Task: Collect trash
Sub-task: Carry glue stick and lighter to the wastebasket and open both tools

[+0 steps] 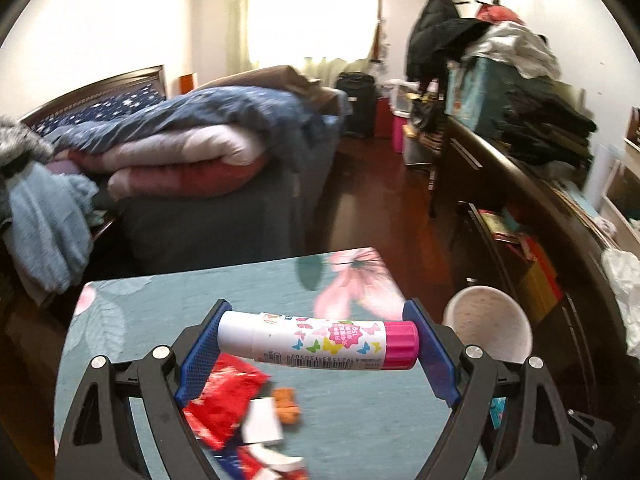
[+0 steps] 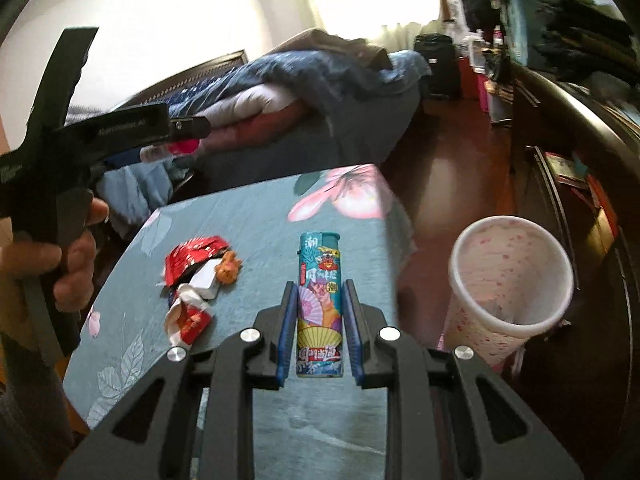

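- Left gripper (image 1: 318, 340): blue pads are clamped on the two ends of a glue stick (image 1: 318, 340), which is held crosswise and lifted above the table (image 1: 160, 300); white body to the left, pink cap to the right.
- Right gripper (image 2: 320, 312): jaws are closed on a lighter (image 2: 320, 304), gripped by its long sides, its teal top pointing away from the camera. Whether the lighter is clear of the cloth or resting on it cannot be told from this angle.
- Table: covered by a teal cloth with pink flowers and pale leaves.
- Red wrapper (image 2: 194, 258): seen crumpled on the cloth, left of the lighter, near the table's left side. Touching it are a white scrap (image 2: 206, 282) and a small orange piece (image 2: 228, 270).
- Torn red-and-white packet (image 2: 188, 318): lying just nearer than the wrapper.
- In the left wrist view the same litter is seen below the raised glue stick, blurred.
- Bin (image 2: 508, 280): white with pink speckles, standing on the floor just off the table's right edge, mouth open upward.
- The left tool is seen at the left of the right wrist view, gripped by a bare hand (image 2: 72, 264).
- Far side: a bed (image 1: 200, 152) piled with folded quilts; right, a dark cabinet (image 1: 500, 168) heaped with clothes.
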Motion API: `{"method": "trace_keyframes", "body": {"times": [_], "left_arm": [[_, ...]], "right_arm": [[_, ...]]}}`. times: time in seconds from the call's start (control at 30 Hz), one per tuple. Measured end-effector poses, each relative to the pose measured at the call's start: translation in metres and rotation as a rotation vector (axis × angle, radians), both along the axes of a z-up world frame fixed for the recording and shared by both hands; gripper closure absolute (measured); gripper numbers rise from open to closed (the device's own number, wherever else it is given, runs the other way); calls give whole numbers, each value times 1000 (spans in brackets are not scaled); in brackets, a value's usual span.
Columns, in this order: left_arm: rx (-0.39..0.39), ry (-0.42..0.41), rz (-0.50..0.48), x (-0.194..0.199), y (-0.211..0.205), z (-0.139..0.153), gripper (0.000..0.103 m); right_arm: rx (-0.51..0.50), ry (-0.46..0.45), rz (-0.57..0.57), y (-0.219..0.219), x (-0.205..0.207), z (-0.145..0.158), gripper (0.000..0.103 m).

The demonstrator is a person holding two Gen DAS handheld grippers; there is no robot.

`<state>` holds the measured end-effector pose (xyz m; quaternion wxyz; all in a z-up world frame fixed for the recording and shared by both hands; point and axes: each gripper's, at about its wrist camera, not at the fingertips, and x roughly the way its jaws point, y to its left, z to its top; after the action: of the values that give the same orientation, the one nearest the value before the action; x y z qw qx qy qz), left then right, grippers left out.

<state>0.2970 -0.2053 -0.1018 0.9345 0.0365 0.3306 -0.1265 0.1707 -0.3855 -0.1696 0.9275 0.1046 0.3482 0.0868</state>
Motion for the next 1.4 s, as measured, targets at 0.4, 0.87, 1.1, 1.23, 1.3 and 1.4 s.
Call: {"method": "trace_keyframes", "body": {"times": [0.4, 0.87, 1.1, 1.23, 1.3, 1.4], "left_arm": [[12, -10, -141, -14, -87, 1, 16], [44, 26, -253, 5, -180, -29, 17], [45, 63, -279, 23, -216, -50, 17], [49, 71, -300, 29, -239, -61, 17], [55, 76, -305, 33, -249, -67, 17], [57, 95, -309, 40, -263, -80, 16]], "right_arm": [[60, -27, -174, -85, -24, -3, 79], [102, -5, -396, -174, -14, -38, 79], [130, 37, -447, -204, 8, -67, 79], [117, 43, -463, -210, 19, -77, 79], [96, 47, -476, -213, 25, -83, 79], [75, 52, -486, -216, 33, -89, 79]]}}
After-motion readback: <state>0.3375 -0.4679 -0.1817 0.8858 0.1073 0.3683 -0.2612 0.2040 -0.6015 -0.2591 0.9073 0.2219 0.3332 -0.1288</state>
